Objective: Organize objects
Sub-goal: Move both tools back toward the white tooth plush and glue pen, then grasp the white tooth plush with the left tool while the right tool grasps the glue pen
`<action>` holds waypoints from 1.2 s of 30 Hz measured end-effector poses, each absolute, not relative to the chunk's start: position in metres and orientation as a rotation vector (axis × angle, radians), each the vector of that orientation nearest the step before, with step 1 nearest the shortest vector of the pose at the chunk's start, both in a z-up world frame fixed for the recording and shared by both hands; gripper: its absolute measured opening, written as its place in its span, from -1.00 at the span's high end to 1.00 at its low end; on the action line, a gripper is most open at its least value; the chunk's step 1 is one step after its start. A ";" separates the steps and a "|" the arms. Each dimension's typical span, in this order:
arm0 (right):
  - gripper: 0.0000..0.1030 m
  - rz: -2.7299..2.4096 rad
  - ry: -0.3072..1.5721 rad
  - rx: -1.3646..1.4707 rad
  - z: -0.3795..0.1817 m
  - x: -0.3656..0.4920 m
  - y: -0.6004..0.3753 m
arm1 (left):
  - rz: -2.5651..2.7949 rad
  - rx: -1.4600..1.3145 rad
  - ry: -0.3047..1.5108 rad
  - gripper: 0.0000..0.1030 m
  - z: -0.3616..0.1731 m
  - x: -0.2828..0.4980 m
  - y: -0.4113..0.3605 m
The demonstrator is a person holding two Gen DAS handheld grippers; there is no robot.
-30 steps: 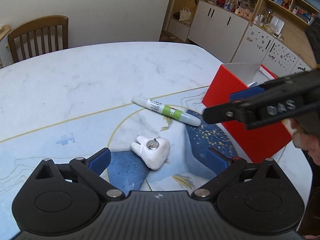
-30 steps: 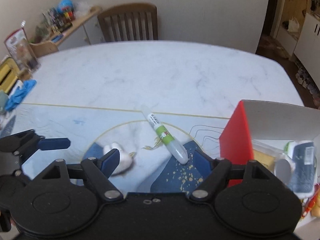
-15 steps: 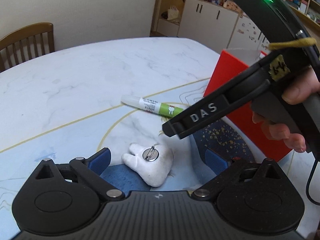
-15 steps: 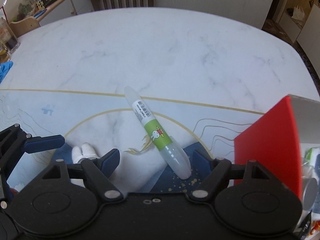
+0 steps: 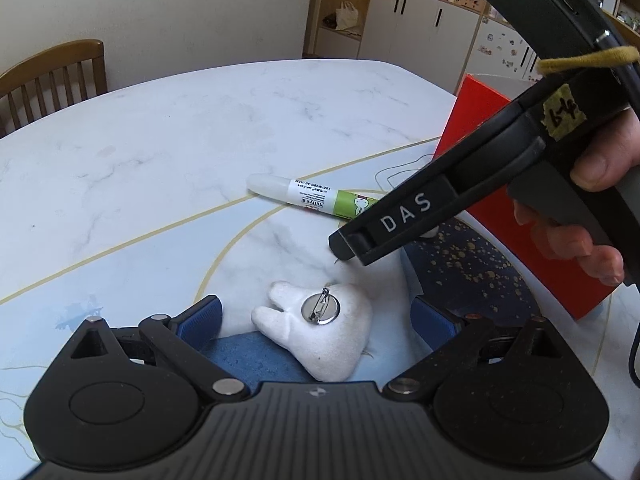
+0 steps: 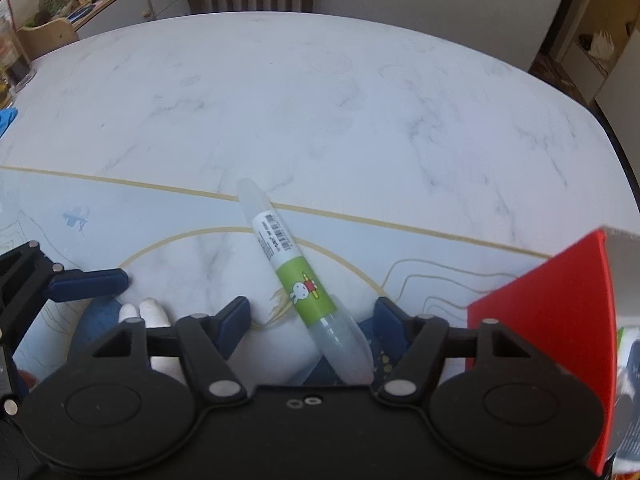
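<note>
The big white counter (image 6: 320,100) holds everything. On its right side stands a red box (image 6: 560,320), open at the top, with some things already inside. I think the loose things should go in there.

Next comes the glue pen (image 6: 296,276), long with a green label and a little rabbit on it. It lies flat on the counter, just left of the red box. Its clear cap end sits between the pads of the right tongs (image 6: 312,316). Those tongs have just been closing, with the pen between them. They are partly open, and I do not see the pads pressing on the pen yet.

Then the small white tooth toy (image 5: 320,332), soft, with a shiny pin on its back. It lies near the pen, between the two pads of the left tongs (image 5: 316,316). The left tongs are wide open and do not touch it.

To do this step well, I think the right tongs should squeeze the pen gently. It is round and smooth, so it could roll or slip out. Grabbing nearer the label may hold better than the tip. The two tongs are close together, so they should lift one at a time and not bump.
</note>
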State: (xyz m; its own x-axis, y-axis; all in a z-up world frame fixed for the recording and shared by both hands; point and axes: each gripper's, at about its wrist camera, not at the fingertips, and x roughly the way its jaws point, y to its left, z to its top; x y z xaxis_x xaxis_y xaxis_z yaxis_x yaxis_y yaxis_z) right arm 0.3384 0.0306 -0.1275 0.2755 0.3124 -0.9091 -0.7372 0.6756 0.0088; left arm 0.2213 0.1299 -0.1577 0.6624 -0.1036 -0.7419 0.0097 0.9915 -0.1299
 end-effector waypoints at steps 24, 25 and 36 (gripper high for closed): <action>0.59 0.780 1.079 -0.399 -0.118 0.294 0.001 | -0.014 -0.124 0.891 -0.07 -0.147 0.201 0.130; 0.59 0.777 1.086 -0.389 -0.117 0.291 -0.004 | -0.012 -0.128 0.894 -0.07 -0.147 0.198 0.130; 0.59 0.764 1.132 -0.241 -0.099 0.252 -0.050 | -0.004 -0.168 0.927 -0.07 -0.137 0.166 0.123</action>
